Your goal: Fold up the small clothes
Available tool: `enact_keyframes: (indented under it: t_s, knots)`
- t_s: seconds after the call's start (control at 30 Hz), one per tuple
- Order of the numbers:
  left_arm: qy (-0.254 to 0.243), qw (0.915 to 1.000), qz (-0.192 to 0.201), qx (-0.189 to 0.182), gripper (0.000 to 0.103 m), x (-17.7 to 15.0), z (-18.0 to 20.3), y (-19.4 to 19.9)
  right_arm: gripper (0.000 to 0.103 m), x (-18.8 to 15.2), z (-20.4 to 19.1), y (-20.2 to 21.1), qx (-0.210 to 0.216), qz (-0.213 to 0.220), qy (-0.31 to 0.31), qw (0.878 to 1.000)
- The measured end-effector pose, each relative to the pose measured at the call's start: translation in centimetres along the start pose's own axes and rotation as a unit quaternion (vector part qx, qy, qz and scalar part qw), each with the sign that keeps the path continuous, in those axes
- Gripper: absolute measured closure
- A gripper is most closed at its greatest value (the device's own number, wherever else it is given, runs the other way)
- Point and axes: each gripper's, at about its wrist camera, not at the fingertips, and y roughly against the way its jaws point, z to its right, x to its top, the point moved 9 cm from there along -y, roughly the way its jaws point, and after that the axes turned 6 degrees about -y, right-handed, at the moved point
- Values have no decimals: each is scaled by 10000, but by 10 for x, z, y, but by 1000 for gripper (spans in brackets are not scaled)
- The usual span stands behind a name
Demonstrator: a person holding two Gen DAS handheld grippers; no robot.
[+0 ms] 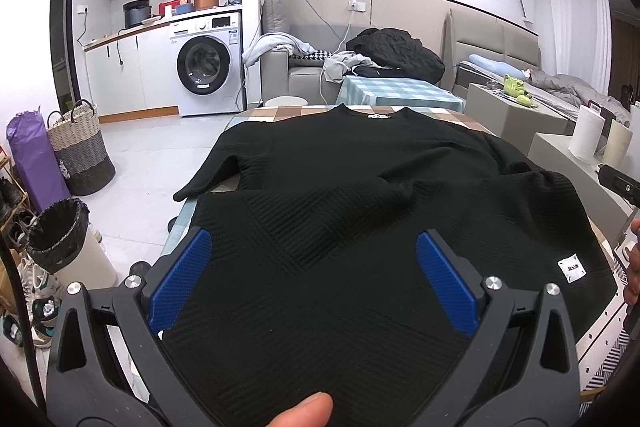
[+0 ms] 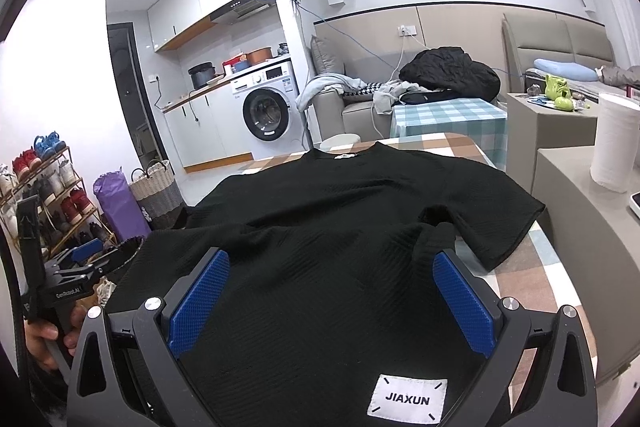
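Black ribbed knit, soft and limp by the look of it: the t-shirt (image 1: 360, 187) should weigh little, drape wherever it is unsupported and crease rather than hold a shape, so I judge it needs two holds well apart along one edge to travel flat. It lies front down or back up, I cannot tell which, spread across the checked surface (image 2: 516, 267) with the collar and its small neck label (image 2: 346, 156) at the far end and the hem toward both cameras. The short sleeves splay out to either side, the one on the right in the right wrist view lying flat over the cloth's edge region, the one on the left in the left wrist view hanging toward the floor side. A white hem label (image 2: 406, 401) reading JIAXUN sits near the lower corner, right under the right tool (image 2: 332, 291). Both tools are released: the left tool (image 1: 314, 275) and the right one each have their blue pads spread wide, with the fabric showing between them and nothing pinched. The textured weave should give the pads decent grip. Best holds, in my judgement, are the two hem corners, or hem and shoulder on one side, pinching both layers together so the lower one does not lag behind.
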Motion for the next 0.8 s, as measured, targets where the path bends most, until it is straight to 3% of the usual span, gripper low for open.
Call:
enact_keyframes:
  t_s: [0.33,0.8]
  knots:
    - [38,10000,-80,-27,1,-2,-2,-5,0,-3,-8,-6,111,-71,121,9998]
    - [106,9996,-277,-10,1,2,-5,-18,0,-9,-18,-30,-182,-261,579,9978]
